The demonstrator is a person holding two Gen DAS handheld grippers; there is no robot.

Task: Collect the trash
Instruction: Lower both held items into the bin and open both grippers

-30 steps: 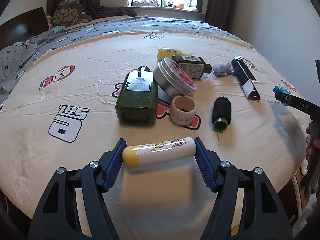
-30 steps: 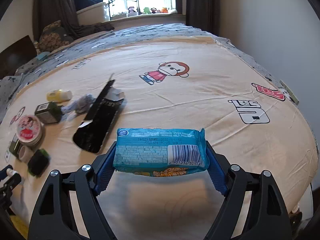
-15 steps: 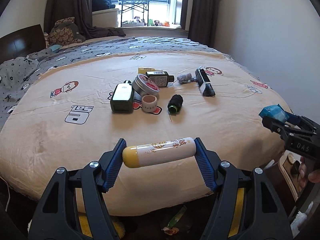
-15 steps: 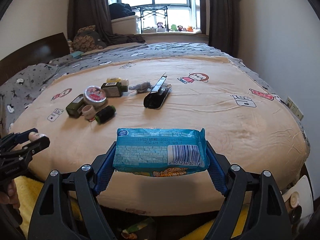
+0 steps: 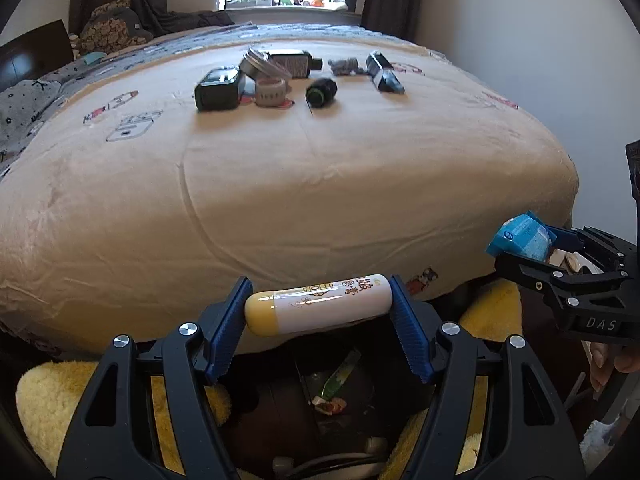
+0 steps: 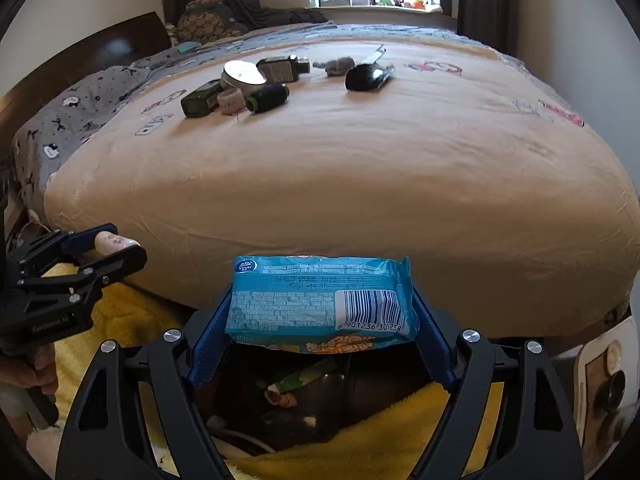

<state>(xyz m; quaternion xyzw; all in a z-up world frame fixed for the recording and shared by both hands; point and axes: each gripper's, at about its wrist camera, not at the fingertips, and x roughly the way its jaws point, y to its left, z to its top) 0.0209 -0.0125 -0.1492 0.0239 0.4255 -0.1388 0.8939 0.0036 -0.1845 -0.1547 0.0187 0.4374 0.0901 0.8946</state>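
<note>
Left gripper (image 5: 318, 312): jaws clamped on a white cylindrical tube with a yellow cap (image 5: 318, 309). Right gripper (image 6: 322, 316): jaws clamped on a blue plastic snack packet (image 6: 320, 300). Both hang over a dark bin (image 6: 340, 404) beside the beige-covered bed (image 5: 320, 184), wrappers already inside. Release appears next; green bottles, tin, tape roll and thread spool remain on the bed.

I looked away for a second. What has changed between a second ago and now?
Both grippers pulled back from over the bed and lowered past its edge; they now hang over a dark bin on the floor. The left gripper still clamps the tube, the right gripper the blue packet. The bottles and tin on the bed stayed put.
</note>
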